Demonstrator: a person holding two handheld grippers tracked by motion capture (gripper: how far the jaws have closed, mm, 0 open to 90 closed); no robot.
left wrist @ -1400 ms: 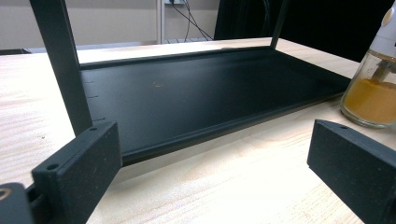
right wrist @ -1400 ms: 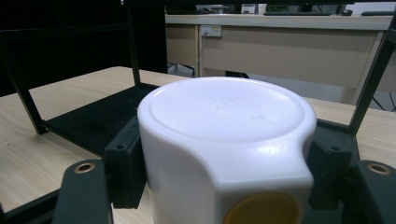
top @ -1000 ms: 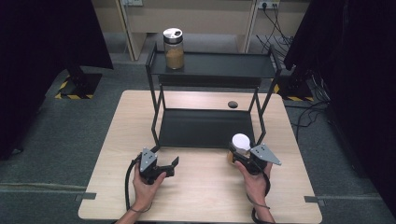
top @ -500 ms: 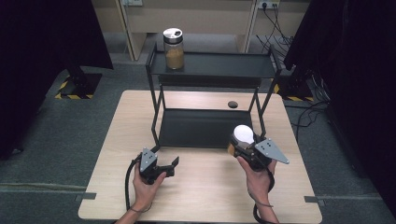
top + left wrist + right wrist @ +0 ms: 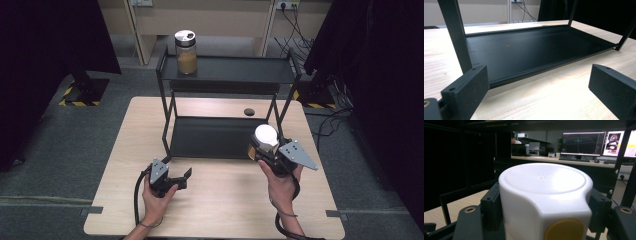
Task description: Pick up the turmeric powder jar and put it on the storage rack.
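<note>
A jar with a white lid (image 5: 265, 136) is held above the table's right side, just in front of the black rack's lower shelf (image 5: 215, 137). My right gripper (image 5: 267, 150) is shut on it; in the right gripper view the lid (image 5: 545, 185) sits between both jaws. A second jar (image 5: 186, 51), holding brown contents under a white-and-black cap, stands at the left of the rack's top shelf (image 5: 240, 70). My left gripper (image 5: 182, 177) rests on the table, open and holding nothing. In the left gripper view its jaws stand wide apart, facing the lower shelf (image 5: 536, 47).
The rack stands on a light wooden table (image 5: 225, 200). A small dark hole (image 5: 248, 111) lies in the tabletop behind the rack. Black curtains hang at both sides, and cables (image 5: 330, 125) trail on the floor at right. Monitors (image 5: 582, 143) glow beyond the rack.
My right gripper has lifted the white-lidded jar and carried it a little right and toward the rack. The left gripper has stayed where it was.
</note>
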